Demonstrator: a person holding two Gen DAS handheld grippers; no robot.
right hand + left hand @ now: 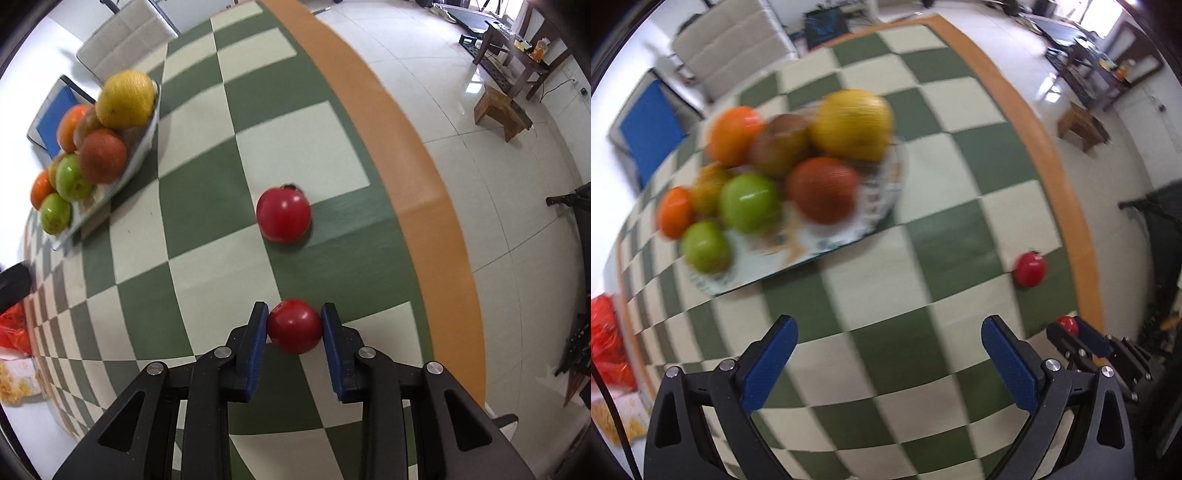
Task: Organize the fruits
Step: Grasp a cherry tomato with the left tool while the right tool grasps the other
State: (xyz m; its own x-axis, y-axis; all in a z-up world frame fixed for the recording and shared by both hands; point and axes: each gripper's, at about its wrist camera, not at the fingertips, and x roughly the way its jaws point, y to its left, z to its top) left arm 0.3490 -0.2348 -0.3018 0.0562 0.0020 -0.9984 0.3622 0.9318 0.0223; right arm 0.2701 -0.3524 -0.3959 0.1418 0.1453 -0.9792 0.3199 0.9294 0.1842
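Note:
My right gripper [294, 325] is shut on a small red fruit [294, 325], just above the checked tablecloth. A second red fruit [283, 214] lies on the cloth ahead of it; it also shows in the left wrist view [1030, 269]. My left gripper [888, 336] is open and empty over the cloth. A glass tray [849, 229] ahead and left of it holds a yellow fruit [854, 125], oranges [733, 134], green apples [750, 202] and a dark red fruit [823, 190]. The right gripper [1075, 330] with its red fruit shows at the left view's lower right.
The table's orange border [417, 192] runs along the right side, with tiled floor beyond. A white chair [738, 51] stands at the far side. A red bag [607, 343] lies at the left edge. A wooden stool [500, 110] stands on the floor.

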